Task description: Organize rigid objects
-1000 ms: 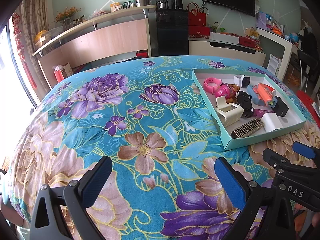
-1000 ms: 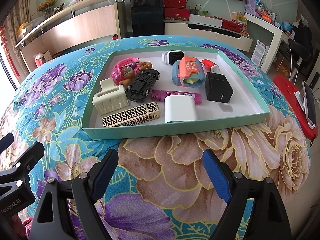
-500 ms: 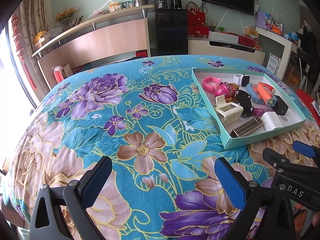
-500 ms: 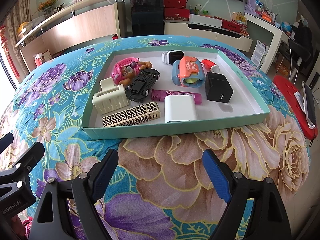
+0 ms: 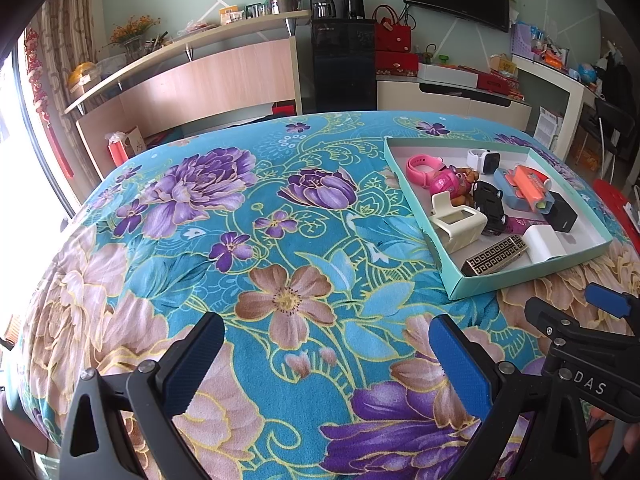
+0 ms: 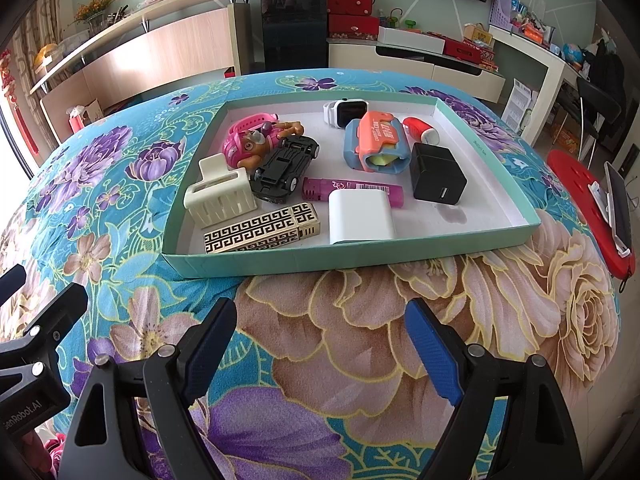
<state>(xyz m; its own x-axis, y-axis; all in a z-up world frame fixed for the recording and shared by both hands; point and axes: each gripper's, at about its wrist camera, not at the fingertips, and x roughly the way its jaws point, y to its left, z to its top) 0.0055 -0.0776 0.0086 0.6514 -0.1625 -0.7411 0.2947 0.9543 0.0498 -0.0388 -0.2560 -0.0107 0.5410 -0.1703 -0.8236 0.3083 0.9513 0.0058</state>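
A shallow teal tray sits on the flowered tablecloth with several small objects inside. Among them are a cream clip holder, a gold patterned box, a white block, a black charger cube, a black toy car, a pink toy pup, an orange and blue toy and a white watch. My right gripper hangs open over the cloth just in front of the tray, nothing between its fingers. To the tray's left, my left gripper is open and empty.
The flowered cloth covers the whole round table. A red stool with a phone on it stands to the right of the table. Cabinets and a long shelf line the far wall.
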